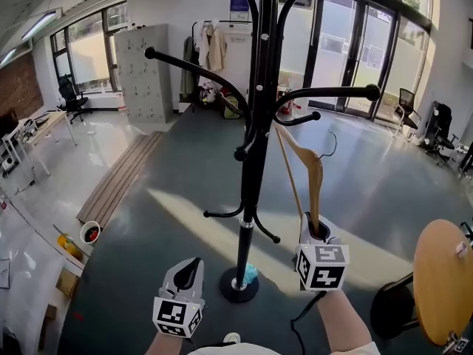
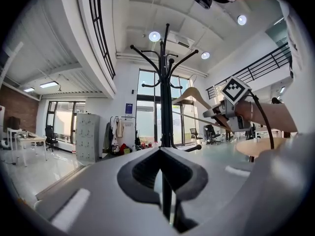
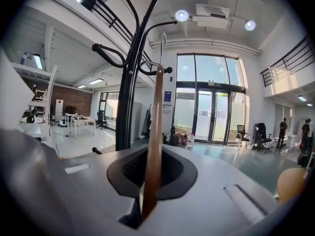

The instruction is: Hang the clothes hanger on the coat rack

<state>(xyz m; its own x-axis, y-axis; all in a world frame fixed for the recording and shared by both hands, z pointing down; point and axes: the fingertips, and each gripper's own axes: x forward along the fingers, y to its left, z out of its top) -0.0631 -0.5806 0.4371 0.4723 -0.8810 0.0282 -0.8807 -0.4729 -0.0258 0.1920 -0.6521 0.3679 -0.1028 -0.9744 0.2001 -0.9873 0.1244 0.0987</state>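
The hanger is clamped at one wooden end by the right gripper, whose jaws are closed on it. In the right gripper view the wood is seen rising straight out of the jaws. Its long axis is held near upright, running from 6 to 12 o'clock off the claw, so the hook is carried at the top, at about 12 o'clock from the gripper.

The rack stands just beside, with its pole at 9 o'clock of the hanger. Whether the wood brushes a lower branch cannot be told. The arm that ends in a knob is seen at 12 o'clock of the hook, above it and not yet touched.

The coming move is judged to turn on that gap: the hook would have to be raised past the arm and set down over it. Which way the hook's opening faces cannot be told.

The left gripper is held low at 7 o'clock of the rack's foot, jaws together on nothing and well apart from the hanger. The right hand is the nearer.
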